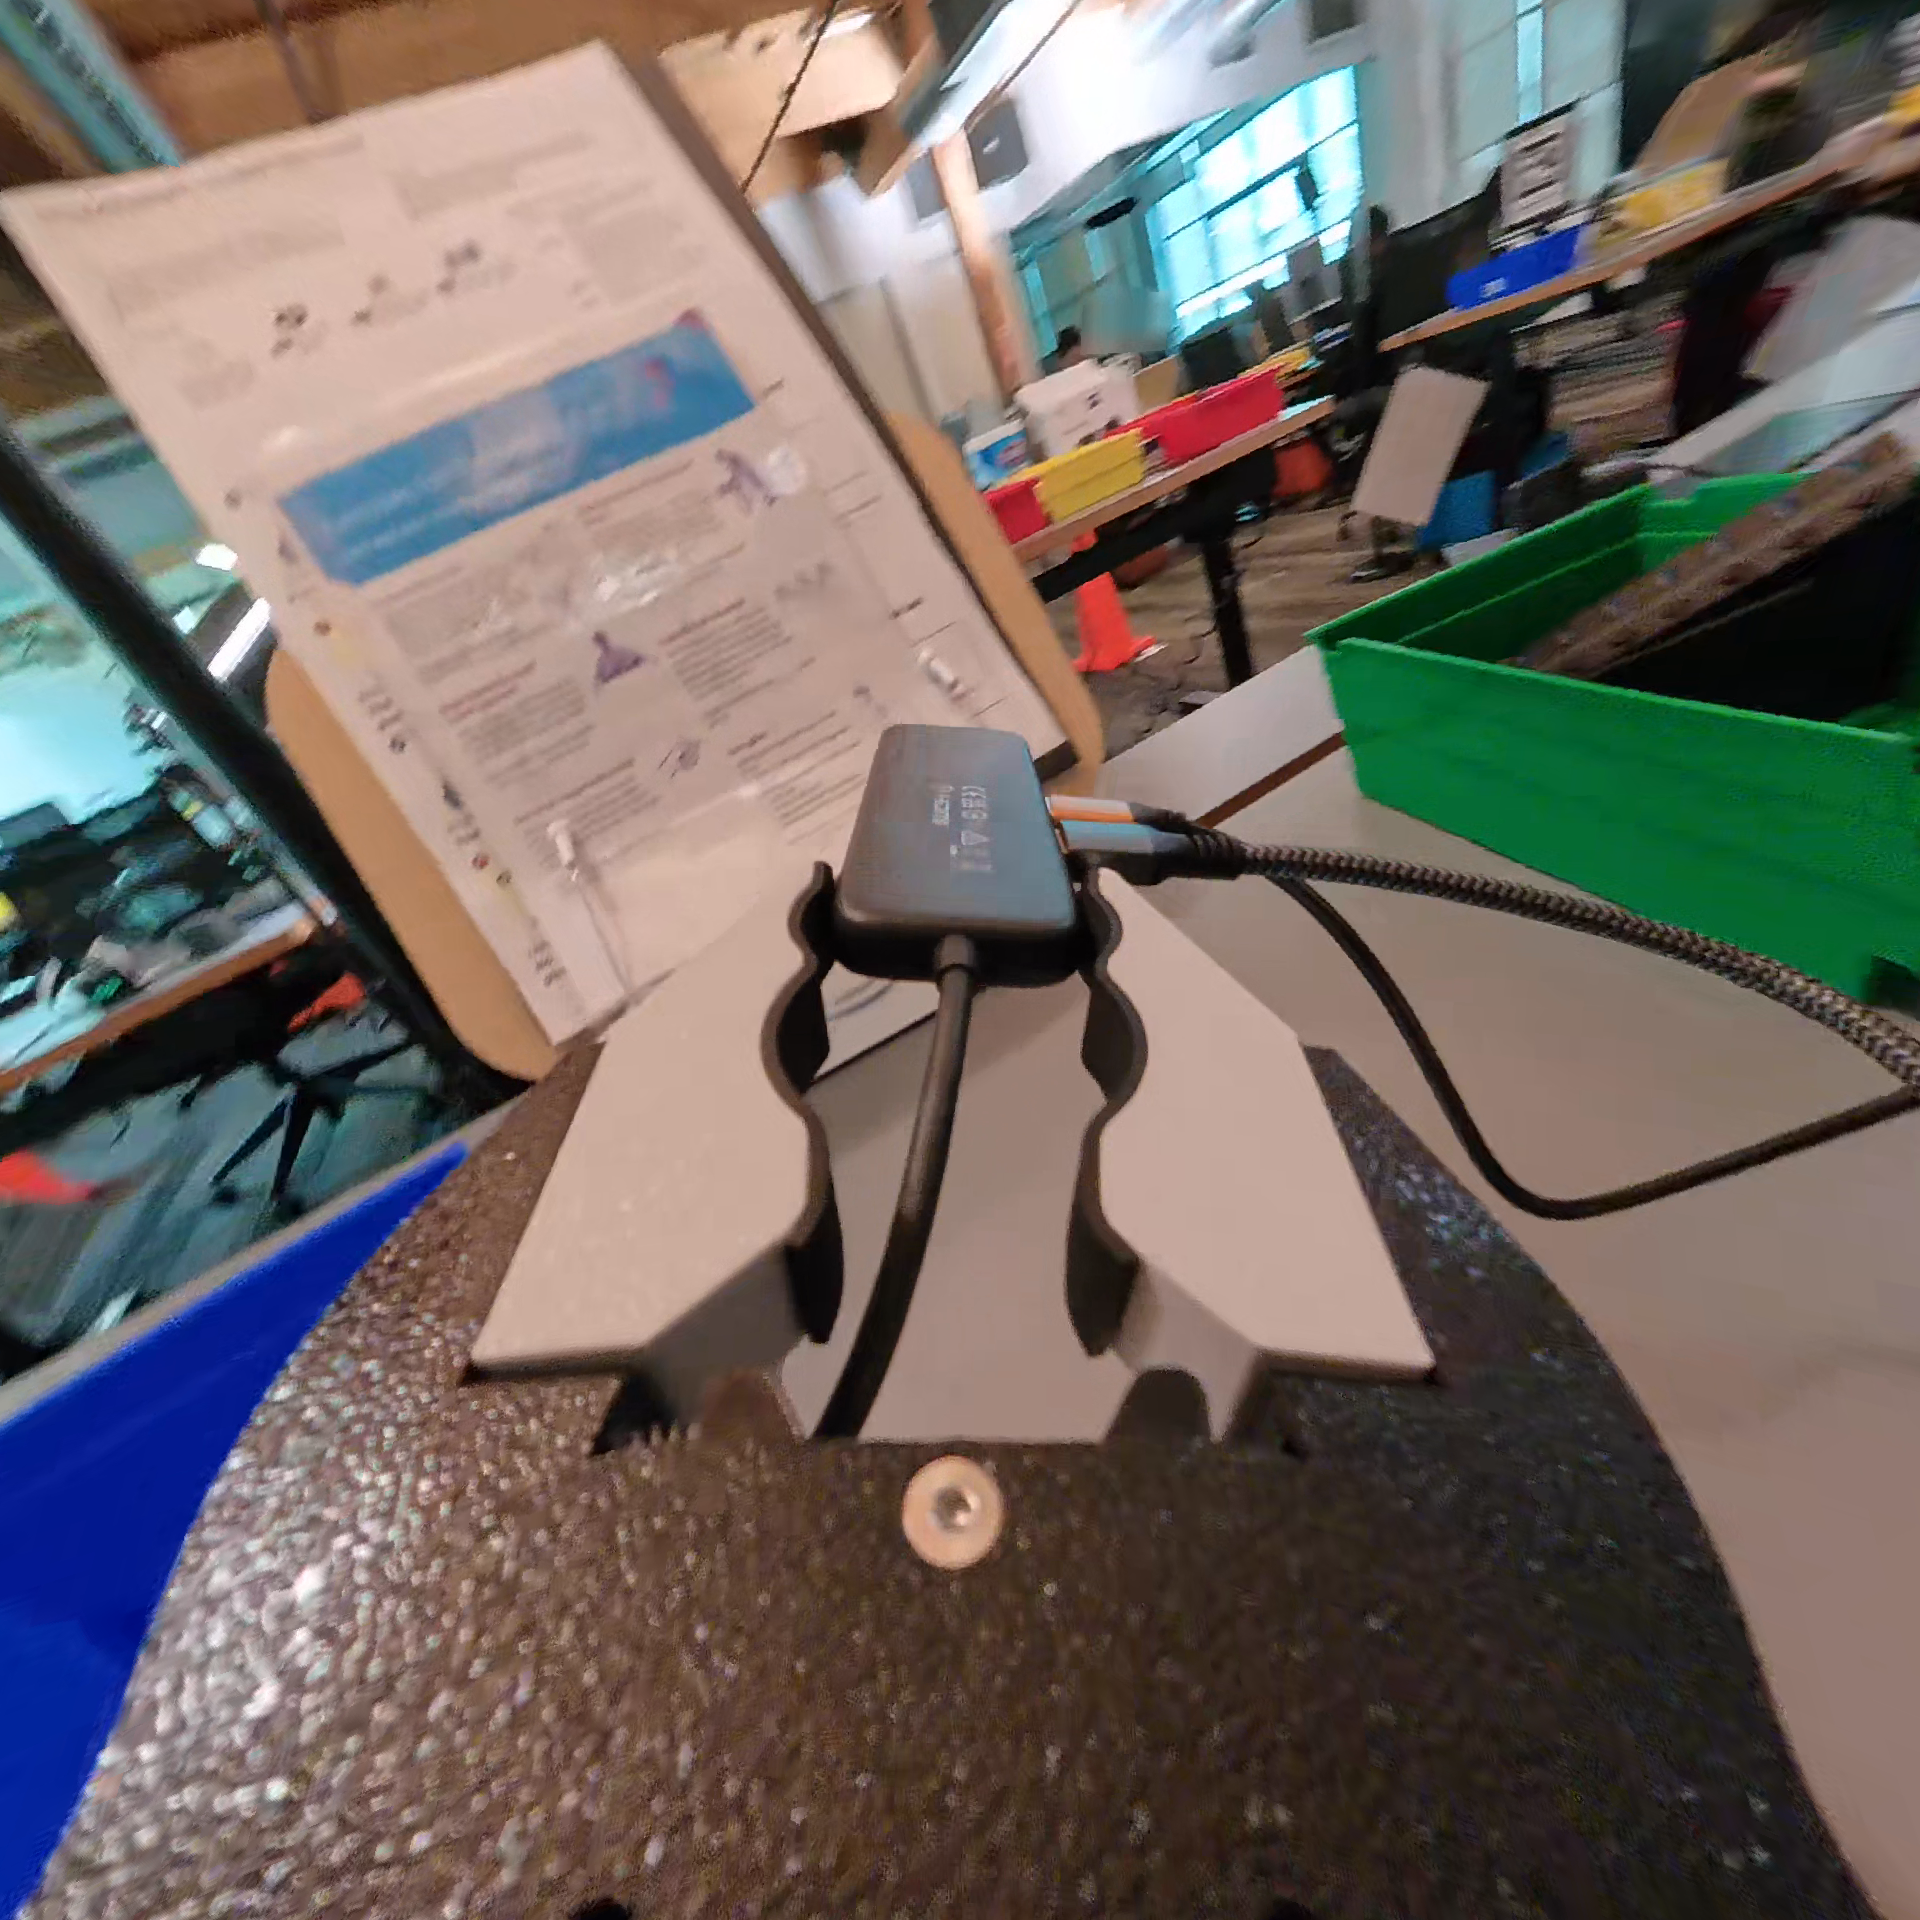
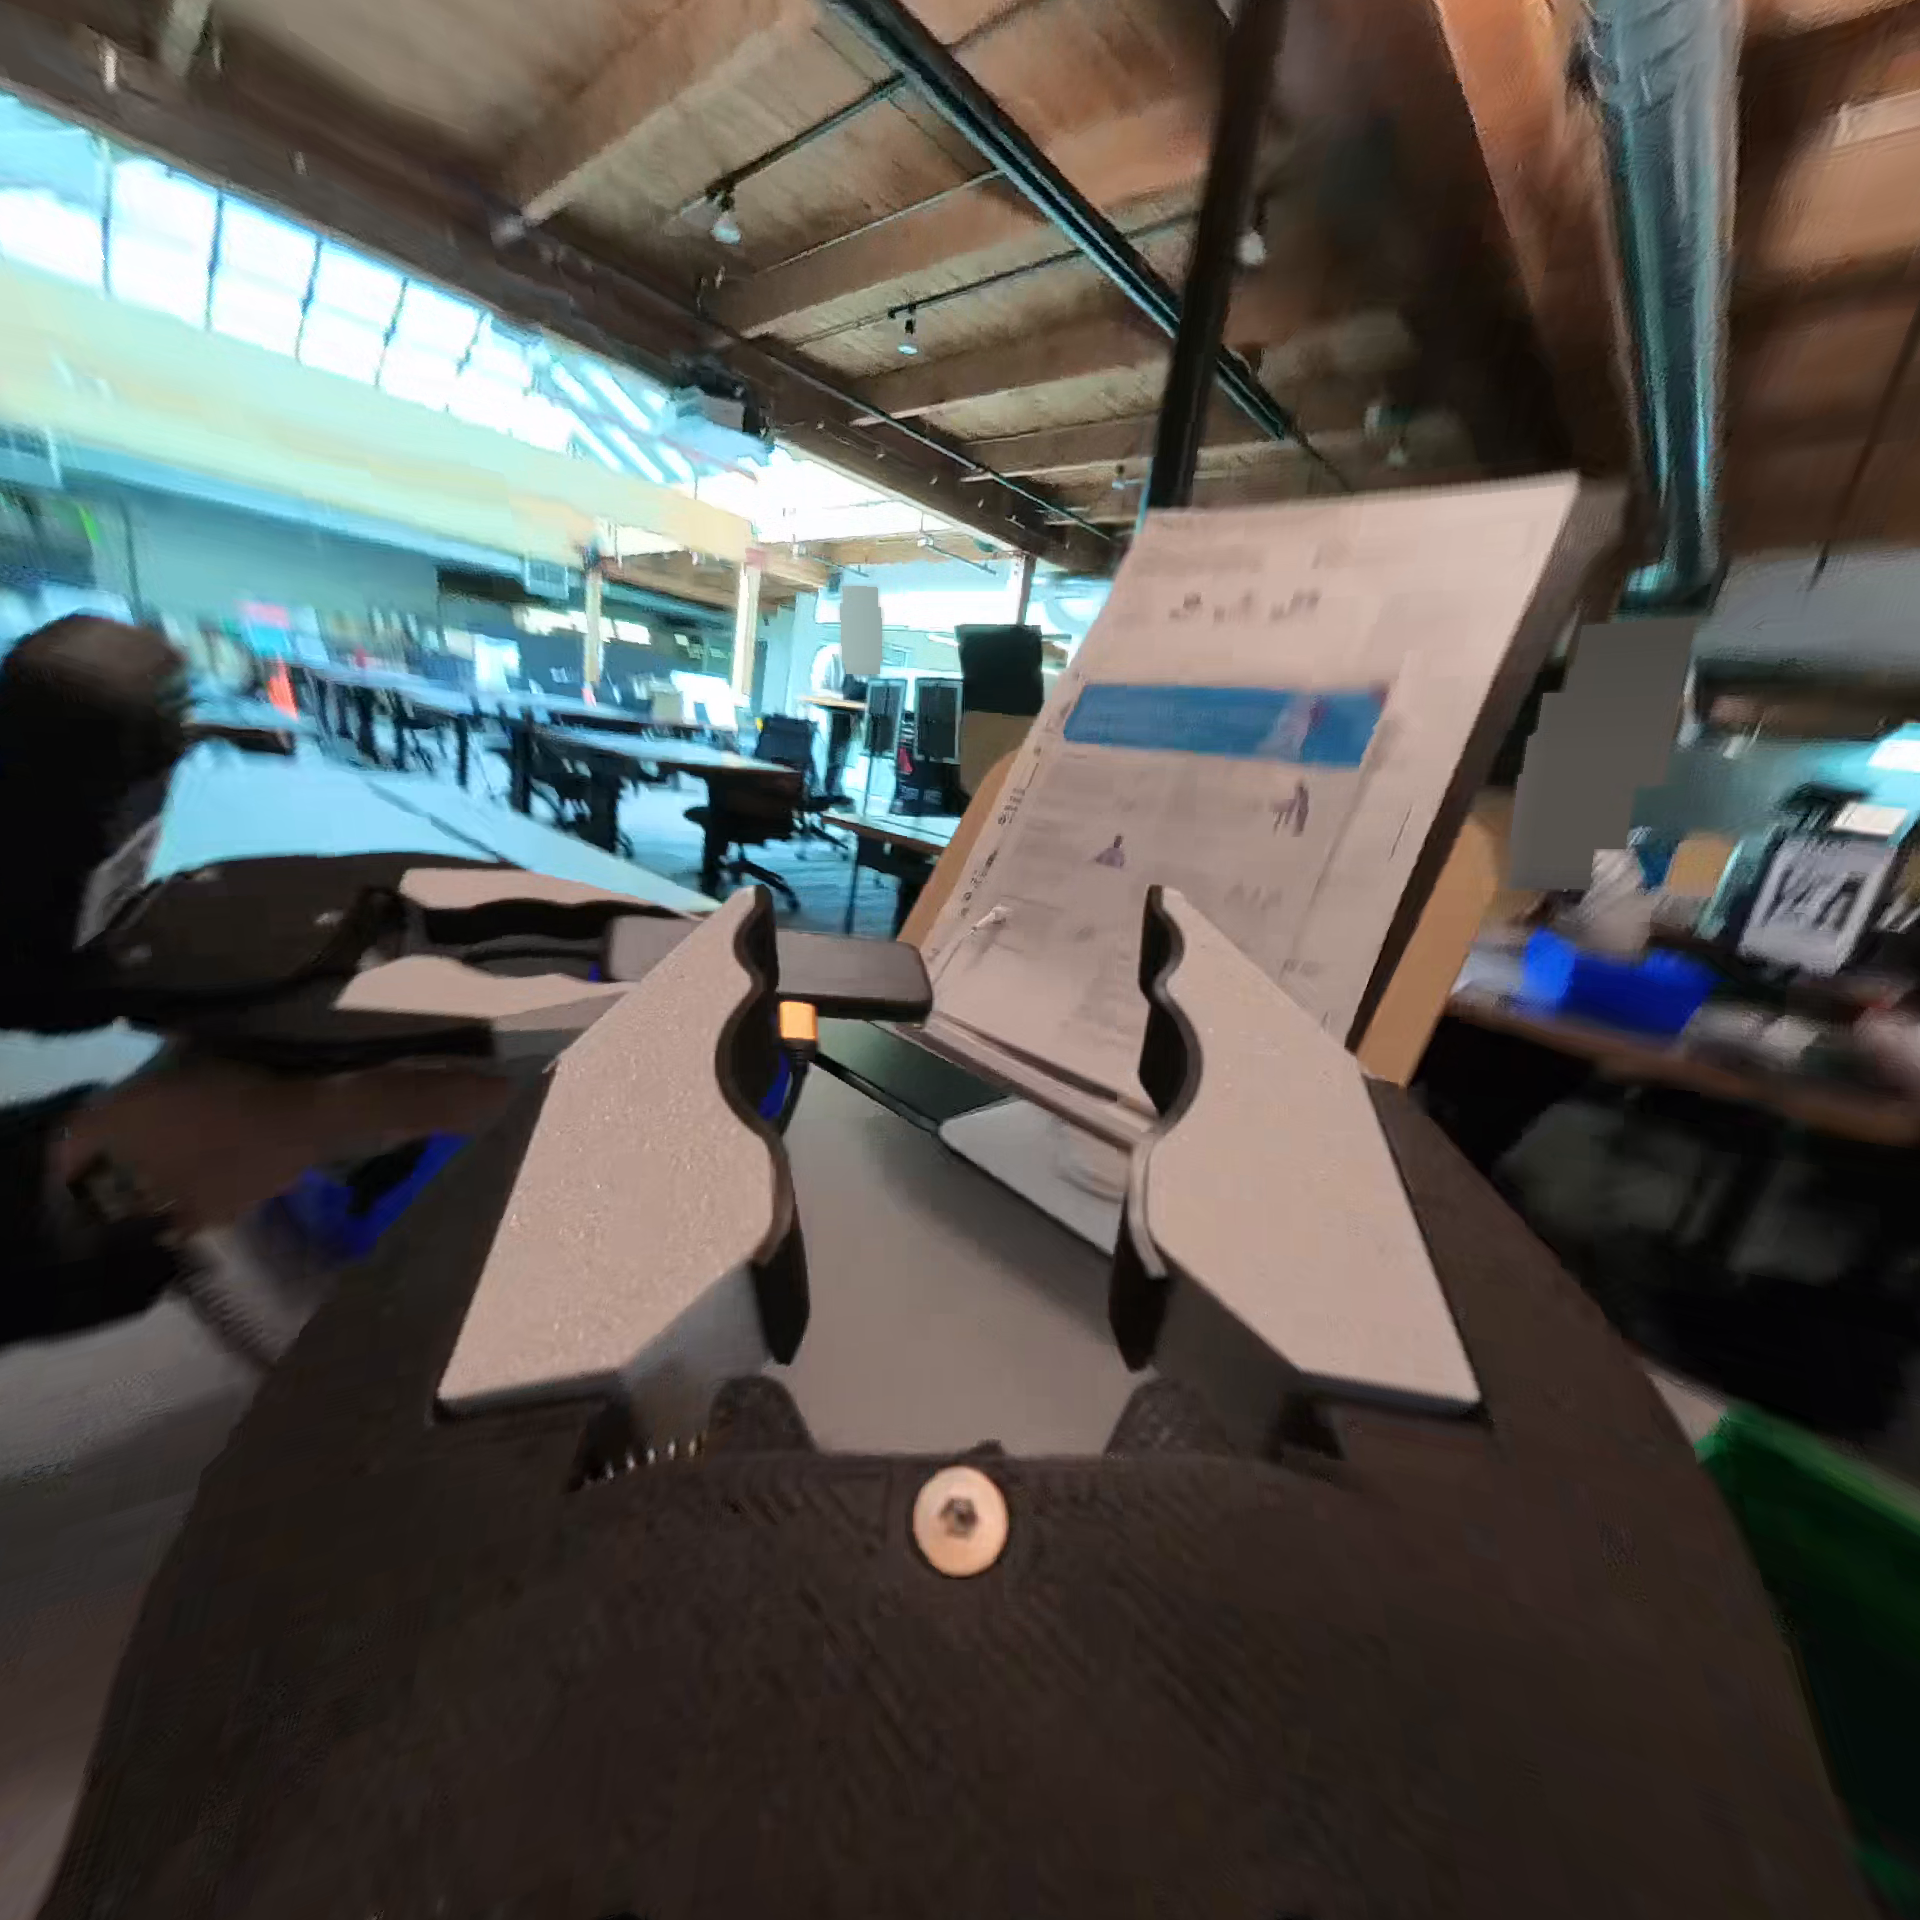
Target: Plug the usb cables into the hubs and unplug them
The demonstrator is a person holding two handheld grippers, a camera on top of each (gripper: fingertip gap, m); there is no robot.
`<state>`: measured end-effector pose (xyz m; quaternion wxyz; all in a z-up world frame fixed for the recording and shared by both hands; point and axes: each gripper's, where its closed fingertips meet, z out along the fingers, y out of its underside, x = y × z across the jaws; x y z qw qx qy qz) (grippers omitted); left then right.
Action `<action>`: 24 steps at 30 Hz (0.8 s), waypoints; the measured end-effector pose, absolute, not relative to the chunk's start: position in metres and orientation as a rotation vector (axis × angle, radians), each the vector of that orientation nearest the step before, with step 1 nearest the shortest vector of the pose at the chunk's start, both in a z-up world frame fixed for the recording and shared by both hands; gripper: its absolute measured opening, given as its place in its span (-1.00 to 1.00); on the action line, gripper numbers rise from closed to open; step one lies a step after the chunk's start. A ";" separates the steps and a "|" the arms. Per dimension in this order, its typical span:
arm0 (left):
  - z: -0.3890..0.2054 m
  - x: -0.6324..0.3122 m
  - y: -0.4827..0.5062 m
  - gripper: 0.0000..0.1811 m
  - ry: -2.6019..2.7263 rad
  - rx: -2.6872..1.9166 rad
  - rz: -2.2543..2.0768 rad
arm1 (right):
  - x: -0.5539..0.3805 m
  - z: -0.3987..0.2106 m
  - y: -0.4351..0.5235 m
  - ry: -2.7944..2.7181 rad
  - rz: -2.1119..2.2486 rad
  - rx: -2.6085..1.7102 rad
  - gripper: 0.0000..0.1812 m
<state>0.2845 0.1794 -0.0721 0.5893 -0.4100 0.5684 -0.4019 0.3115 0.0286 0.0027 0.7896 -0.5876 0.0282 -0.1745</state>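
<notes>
Grey tabletop (image 1: 1558, 1299) lies below your left gripper (image 1: 956, 914), clamped on the black USB hub (image 1: 956, 831), two cables (image 1: 1455, 914) plugged at its right. Your right gripper (image 2: 956, 935) gapes empty; pulling crooked could twist the hub loose.

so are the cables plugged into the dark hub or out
In. Two braided cables' plugs, orange and blue-grey, sit in the side of the flat dark grey hub, which the left tool grips; the right tool is open.
</notes>
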 end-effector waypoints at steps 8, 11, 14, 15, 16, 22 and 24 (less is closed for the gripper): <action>-0.098 0.303 0.188 -0.50 1.136 -1.167 -0.987 | 0.284 -0.038 0.068 0.004 -0.189 -1.422 -0.31; -0.104 0.301 0.179 -0.51 1.120 -1.183 -1.043 | 0.293 -0.075 0.096 0.018 -0.227 -1.505 -0.35; -0.110 0.299 0.167 -0.50 1.158 -1.174 -1.087 | 0.293 -0.095 0.109 -0.012 -0.255 -1.555 -0.44; -0.112 0.299 0.166 -0.50 1.154 -1.180 -1.105 | 0.292 -0.100 0.112 -0.012 -0.231 -1.560 -0.48; -0.113 0.298 0.165 -0.51 1.146 -1.174 -1.115 | 0.291 -0.106 0.115 -0.015 -0.207 -1.580 -0.51; -0.085 0.285 0.138 -0.50 1.227 -0.824 -0.971 | 0.283 -0.104 0.112 -0.083 -0.162 -1.479 -0.63; -0.070 0.276 0.122 -0.51 1.220 -0.669 -0.854 | 0.279 -0.091 0.104 -0.110 -0.134 -1.371 -0.73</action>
